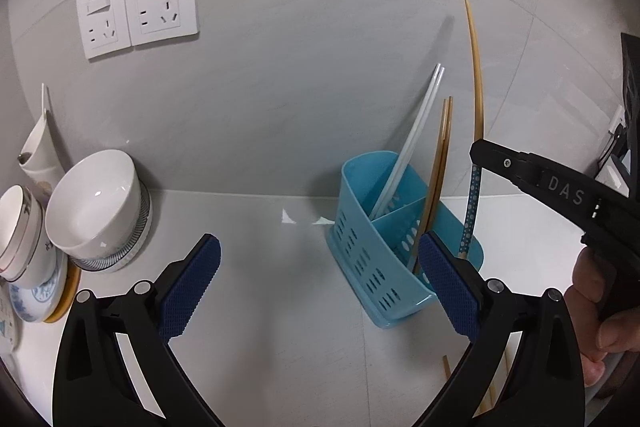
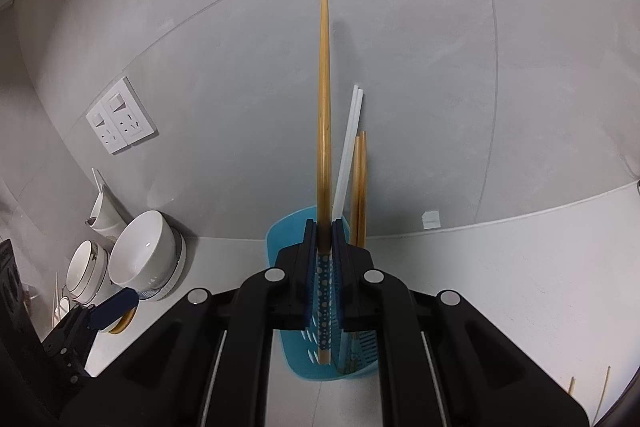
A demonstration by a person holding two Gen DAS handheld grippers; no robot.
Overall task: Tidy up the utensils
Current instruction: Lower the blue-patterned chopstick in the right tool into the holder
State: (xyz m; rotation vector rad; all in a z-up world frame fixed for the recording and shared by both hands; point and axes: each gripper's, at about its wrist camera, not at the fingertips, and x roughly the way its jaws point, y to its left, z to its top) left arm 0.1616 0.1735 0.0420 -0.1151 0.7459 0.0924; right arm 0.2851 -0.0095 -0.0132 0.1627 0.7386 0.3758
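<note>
Background of the scene. A grey wall [image 1: 280, 75] of large tiles, divided by thin pale joints, rises behind a glossy white table [image 1: 272, 267] that mirrors small highlights near its rear edge. Two white socket plates [image 1: 138, 11], each with a rocker switch above its outlets, are mounted side by side on the wall at left. Lighting is soft and even, casting faint shadows on the tiles.
</note>
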